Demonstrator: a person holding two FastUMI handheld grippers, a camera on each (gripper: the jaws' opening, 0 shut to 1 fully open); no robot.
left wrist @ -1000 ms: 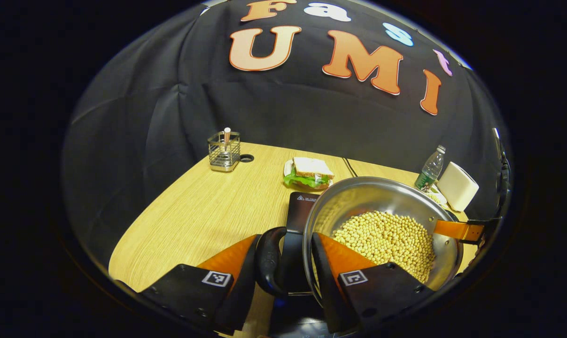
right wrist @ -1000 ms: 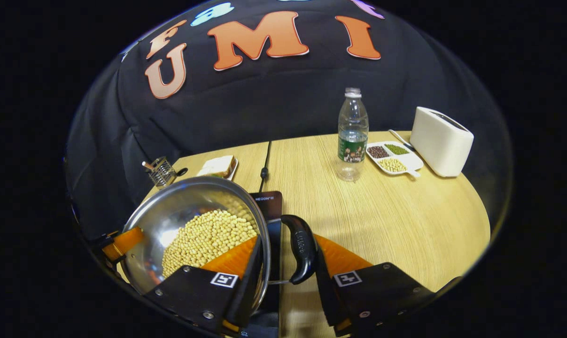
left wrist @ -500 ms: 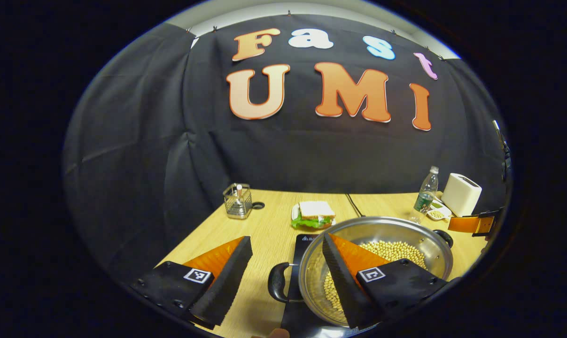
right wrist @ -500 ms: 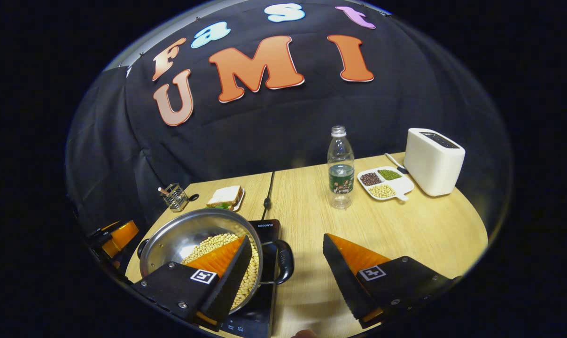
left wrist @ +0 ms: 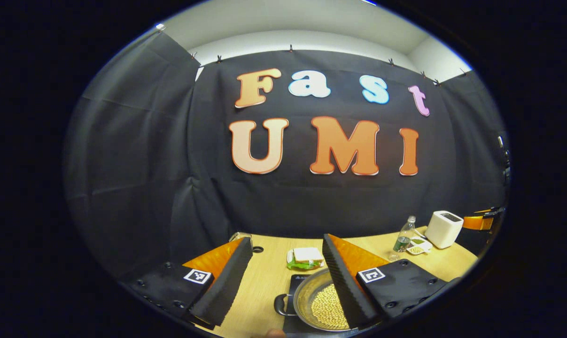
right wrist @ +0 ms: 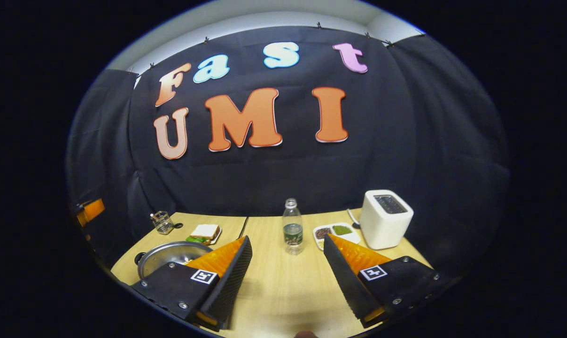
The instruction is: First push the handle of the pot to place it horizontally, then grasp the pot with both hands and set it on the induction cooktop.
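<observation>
Lifting away, pot [left wrist: 322, 305] released

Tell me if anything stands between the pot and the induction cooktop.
Nothing visible does. The pot, filled with beans, already sits on the induction cooktop. Both the left gripper and right gripper are open, above the table.

Bottle [right wrist: 292, 233], toaster [right wrist: 385, 218] block far tabletop [right wrist: 283, 286].

Pot [left wrist: 321, 305] sitting on the induction cooktop [left wrist: 293, 281] at the near left of the surface [right wrist: 283, 286], sandwich [right wrist: 204, 232] behind it, wire holder [right wrist: 161, 222] far left, bottle [right wrist: 292, 227] mid-surface, divided tray [right wrist: 332, 231] right of it, toaster [right wrist: 385, 218] far right
</observation>
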